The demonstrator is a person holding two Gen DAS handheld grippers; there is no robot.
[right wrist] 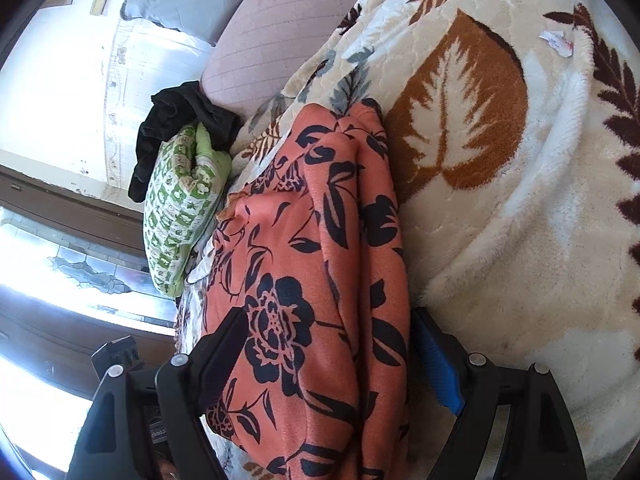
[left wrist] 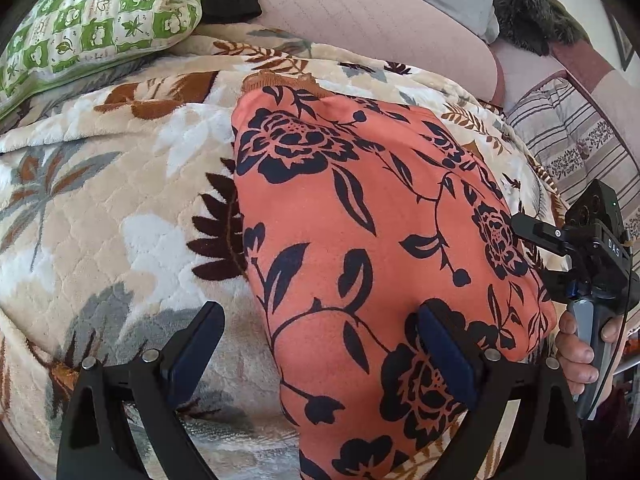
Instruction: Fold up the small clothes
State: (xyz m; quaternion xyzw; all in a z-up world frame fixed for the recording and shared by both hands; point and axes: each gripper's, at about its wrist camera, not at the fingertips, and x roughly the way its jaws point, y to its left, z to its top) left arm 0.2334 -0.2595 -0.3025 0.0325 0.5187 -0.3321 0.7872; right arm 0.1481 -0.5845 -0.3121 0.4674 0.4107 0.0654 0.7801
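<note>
An orange garment with a dark navy flower print (left wrist: 360, 240) lies folded into a long shape on a fleece leaf-print blanket (left wrist: 112, 208). My left gripper (left wrist: 320, 344) is open above its near left edge, one finger over the blanket, one over the cloth. My right gripper (right wrist: 332, 344) is open with its fingers on either side of the garment (right wrist: 312, 260), which shows layered folds. The right gripper also shows in the left wrist view (left wrist: 532, 232) at the garment's right edge, held by a hand.
A green-and-white patterned pillow (left wrist: 92, 28) and a black cloth (right wrist: 180, 128) lie at the far end of the bed. A pink quilted cushion (left wrist: 380, 12) and a striped cover (left wrist: 572, 140) are behind. A scrap of paper (right wrist: 556, 42) lies on the blanket (right wrist: 520, 200).
</note>
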